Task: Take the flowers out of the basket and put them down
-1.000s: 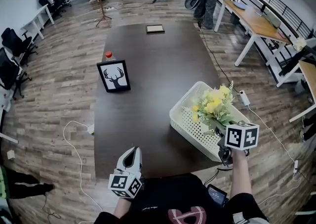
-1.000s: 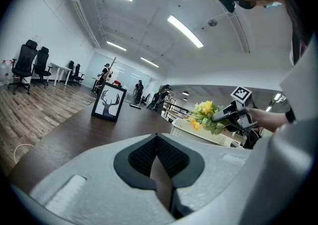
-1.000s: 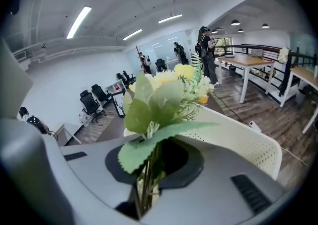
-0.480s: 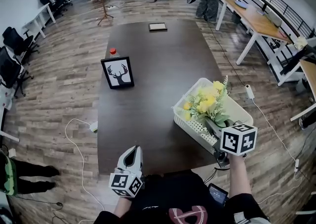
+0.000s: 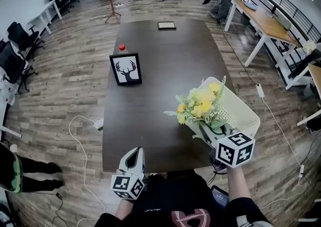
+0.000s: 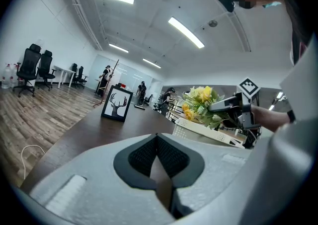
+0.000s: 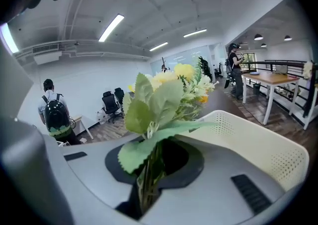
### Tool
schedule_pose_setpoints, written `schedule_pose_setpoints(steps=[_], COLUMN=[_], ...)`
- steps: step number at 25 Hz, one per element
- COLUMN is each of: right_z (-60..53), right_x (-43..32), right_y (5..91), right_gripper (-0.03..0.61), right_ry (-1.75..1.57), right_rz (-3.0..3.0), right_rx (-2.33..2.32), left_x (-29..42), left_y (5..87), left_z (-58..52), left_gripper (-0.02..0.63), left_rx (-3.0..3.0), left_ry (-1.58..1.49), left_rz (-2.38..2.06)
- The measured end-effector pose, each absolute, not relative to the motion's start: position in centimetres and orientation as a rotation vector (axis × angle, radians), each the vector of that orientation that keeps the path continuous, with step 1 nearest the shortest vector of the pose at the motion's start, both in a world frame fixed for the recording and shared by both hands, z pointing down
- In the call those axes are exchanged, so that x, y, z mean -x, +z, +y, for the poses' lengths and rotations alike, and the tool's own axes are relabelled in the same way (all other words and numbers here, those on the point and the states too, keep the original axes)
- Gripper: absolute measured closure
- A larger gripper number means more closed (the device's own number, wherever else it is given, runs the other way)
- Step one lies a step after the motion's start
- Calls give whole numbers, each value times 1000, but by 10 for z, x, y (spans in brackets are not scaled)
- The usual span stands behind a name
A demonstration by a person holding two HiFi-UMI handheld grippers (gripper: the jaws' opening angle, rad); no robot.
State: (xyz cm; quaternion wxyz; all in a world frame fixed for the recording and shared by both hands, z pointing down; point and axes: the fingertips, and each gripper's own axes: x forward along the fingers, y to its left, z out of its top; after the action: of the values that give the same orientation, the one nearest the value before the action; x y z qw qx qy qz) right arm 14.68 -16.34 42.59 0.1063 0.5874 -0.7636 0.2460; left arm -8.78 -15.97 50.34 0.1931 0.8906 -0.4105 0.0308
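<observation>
A bunch of yellow and white flowers [image 5: 200,104] with green leaves hangs over the left rim of the white perforated basket [image 5: 241,113], above the dark table [image 5: 165,70]. My right gripper [image 5: 204,132] is shut on the green stems, which show clamped between its pads in the right gripper view, below the flowers [image 7: 166,95] and beside the basket [image 7: 258,142]. My left gripper [image 5: 133,158] rests near the table's front edge, shut with nothing in it. From the left gripper view [image 6: 160,167] the flowers [image 6: 198,102] and basket [image 6: 208,130] lie ahead to the right.
A framed deer picture [image 5: 126,69] stands on the table's left side, with a red-capped bottle [image 5: 121,48] behind it and a small tablet [image 5: 166,25] at the far end. Office chairs, desks and people stand around the room.
My right gripper has carried the flowers up and to the left, from inside the basket to over its left rim. The left gripper has barely shifted.
</observation>
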Motion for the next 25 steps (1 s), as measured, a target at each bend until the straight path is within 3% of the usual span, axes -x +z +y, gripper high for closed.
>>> schedule_pose_setpoints(steps=[25], right_z=[-161], right_x=[-68], right_y=[466], right_gripper=[523], right_ry=[482], right_rz=[-2321], right_rx=[-1686], left_x=[97], left_y=[495], left_z=[-157], left_gripper=[606], left_rx=[-2503], left_ry=[82], left_rz=[-1239])
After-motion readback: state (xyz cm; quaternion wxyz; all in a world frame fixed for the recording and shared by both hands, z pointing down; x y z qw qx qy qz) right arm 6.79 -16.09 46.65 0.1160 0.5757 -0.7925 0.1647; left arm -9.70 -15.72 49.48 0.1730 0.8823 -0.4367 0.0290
